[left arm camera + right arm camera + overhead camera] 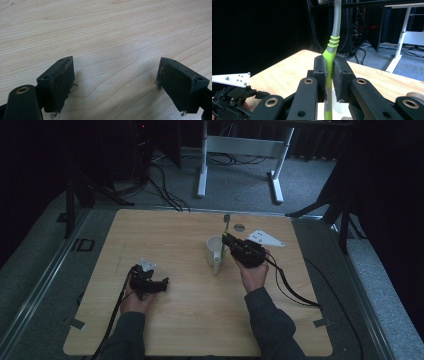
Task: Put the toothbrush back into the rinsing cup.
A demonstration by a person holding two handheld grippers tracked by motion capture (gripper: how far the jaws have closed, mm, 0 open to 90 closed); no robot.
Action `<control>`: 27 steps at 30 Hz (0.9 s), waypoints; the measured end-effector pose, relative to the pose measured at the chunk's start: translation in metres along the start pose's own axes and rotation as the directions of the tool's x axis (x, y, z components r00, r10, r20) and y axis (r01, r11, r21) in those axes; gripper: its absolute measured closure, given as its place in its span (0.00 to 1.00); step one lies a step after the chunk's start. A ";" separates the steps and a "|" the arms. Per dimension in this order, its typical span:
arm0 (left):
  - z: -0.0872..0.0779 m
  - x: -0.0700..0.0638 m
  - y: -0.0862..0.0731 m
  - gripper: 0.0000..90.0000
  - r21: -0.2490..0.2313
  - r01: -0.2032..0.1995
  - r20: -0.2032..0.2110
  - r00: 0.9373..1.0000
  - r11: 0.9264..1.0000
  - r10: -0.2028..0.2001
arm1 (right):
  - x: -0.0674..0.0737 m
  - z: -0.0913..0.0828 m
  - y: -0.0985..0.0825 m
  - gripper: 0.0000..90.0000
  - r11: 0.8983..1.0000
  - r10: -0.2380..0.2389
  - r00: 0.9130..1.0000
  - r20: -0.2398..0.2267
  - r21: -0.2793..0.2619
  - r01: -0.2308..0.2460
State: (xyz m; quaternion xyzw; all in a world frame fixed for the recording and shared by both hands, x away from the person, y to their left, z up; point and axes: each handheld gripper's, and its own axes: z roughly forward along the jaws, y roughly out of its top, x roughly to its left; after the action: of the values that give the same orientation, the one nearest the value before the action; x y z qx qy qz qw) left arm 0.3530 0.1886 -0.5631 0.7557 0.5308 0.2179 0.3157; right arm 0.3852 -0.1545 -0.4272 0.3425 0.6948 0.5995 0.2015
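Note:
A toothbrush [226, 222] with a green and grey handle [334, 37] stands upright, its head pointing up. My right gripper [231, 241] is shut on its green part, both pads [320, 72] pressing on the handle. Just below and left of that gripper stands a white cup [215, 251], and the brush's lower end runs down towards it. My left gripper [162, 283] rests low on the wooden table [190, 320] at the front left. Its jaws stand wide apart with only bare wood between them, seen close in the left gripper view [116, 75].
A round grommet [239, 227] sits in the table near its far edge. A white desk frame [240, 147] and cables lie on the floor beyond. A cable [290, 287] trails from the right gripper across the table's right side.

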 end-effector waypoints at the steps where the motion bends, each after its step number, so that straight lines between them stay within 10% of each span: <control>1: 0.000 0.000 0.000 0.17 -0.001 0.001 0.000 1.000 1.000 -0.001 | 0.000 0.000 0.000 0.90 1.000 0.001 1.000 -0.001 -0.002 -0.001; 27: 0.000 0.000 0.000 0.17 -0.003 0.002 0.000 1.000 1.000 -0.002 | 0.000 0.013 -0.007 0.90 1.000 0.009 1.000 -0.030 0.009 -0.009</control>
State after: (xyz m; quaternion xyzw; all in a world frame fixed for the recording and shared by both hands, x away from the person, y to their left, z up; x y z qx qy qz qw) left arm 0.3531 0.1884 -0.5633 0.7548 0.5312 0.2183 0.3169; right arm 0.3929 -0.1460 -0.4368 0.3376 0.6986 0.6025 0.1868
